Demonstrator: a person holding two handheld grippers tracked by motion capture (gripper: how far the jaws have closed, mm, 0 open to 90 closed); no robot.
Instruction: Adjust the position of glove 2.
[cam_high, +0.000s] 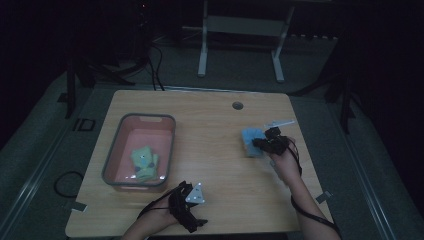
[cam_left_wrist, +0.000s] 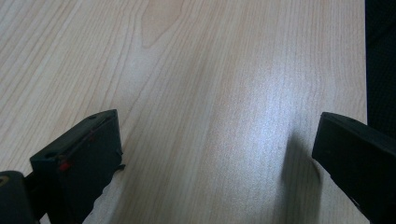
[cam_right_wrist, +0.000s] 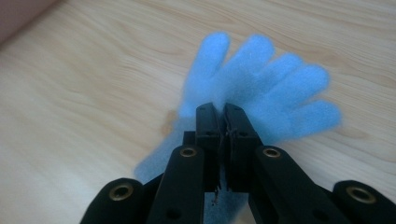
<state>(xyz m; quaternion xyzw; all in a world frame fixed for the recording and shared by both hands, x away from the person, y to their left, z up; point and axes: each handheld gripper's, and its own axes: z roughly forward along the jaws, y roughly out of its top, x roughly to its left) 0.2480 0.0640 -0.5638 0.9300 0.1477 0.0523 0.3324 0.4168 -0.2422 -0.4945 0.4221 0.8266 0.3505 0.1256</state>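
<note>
Bin (cam_high: 113, 150): grey-rimmed, pink inside, on the left part of the wooden table (cam_high: 210, 150); green pieces (cam_high: 144, 162) lie in it.
Left gripper (cam_high: 192, 207): near the table's front edge, just right of the bin; jaws stand wide apart over bare wood, nothing between them.
Blue glove (cam_right_wrist: 261, 93): on the table's right part, fingers spread.
Right gripper (cam_right_wrist: 223, 114): jaws pressed together, pinching the blue glove near its palm.
</note>
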